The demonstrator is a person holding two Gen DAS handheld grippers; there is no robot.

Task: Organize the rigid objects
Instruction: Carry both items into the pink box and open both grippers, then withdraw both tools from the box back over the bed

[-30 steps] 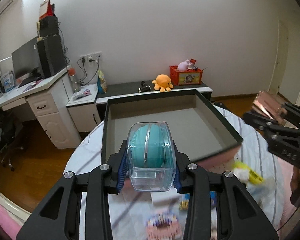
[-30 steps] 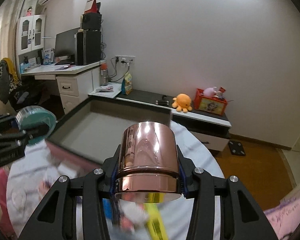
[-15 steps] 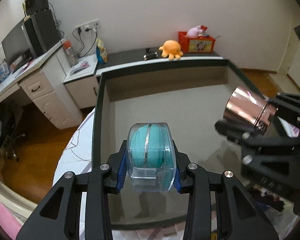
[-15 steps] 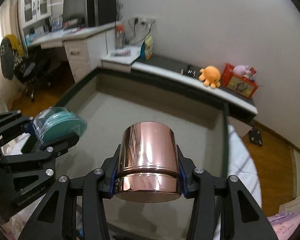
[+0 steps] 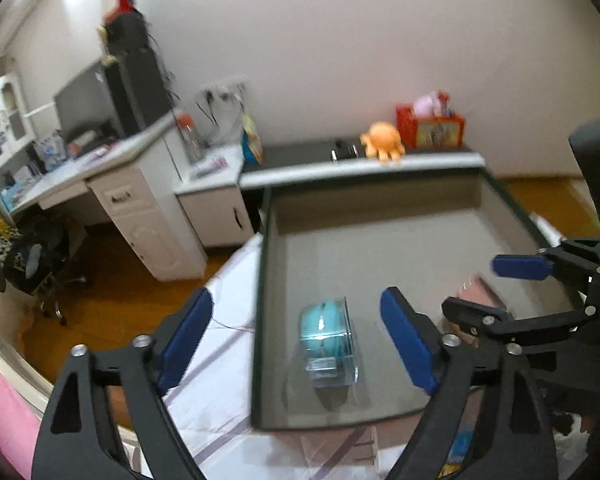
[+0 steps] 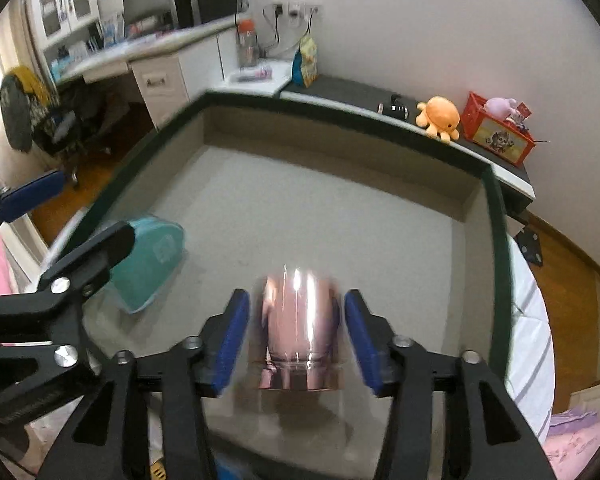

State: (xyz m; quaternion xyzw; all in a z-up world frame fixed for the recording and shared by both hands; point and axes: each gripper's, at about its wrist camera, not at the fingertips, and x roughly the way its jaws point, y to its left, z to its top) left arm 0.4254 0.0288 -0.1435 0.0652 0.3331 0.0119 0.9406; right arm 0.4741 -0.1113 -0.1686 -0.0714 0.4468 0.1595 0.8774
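A teal disc in a clear case (image 5: pixel 329 343) lies on the floor of the big dark-rimmed box (image 5: pixel 380 248) near its front left. My left gripper (image 5: pixel 296 336) is open above it, jaws wide apart. A shiny copper cup (image 6: pixel 298 320) sits in the box near the front, blurred. My right gripper (image 6: pixel 296 332) is open around it, pads apart from its sides. The teal case also shows in the right wrist view (image 6: pixel 148 256), and the right gripper in the left wrist view (image 5: pixel 500 284).
The box rests on a white striped cloth (image 5: pixel 220 360) on a round table. Small colourful items (image 5: pixel 456 448) lie in front of the box. Behind are a white desk (image 5: pixel 112 184), a low shelf with an orange plush (image 5: pixel 382 142) and a red crate (image 5: pixel 430 130).
Both grippers have opened. The teal case and the copper cup have left the jaws and now lie in the box. Both grippers have pulled back a little.
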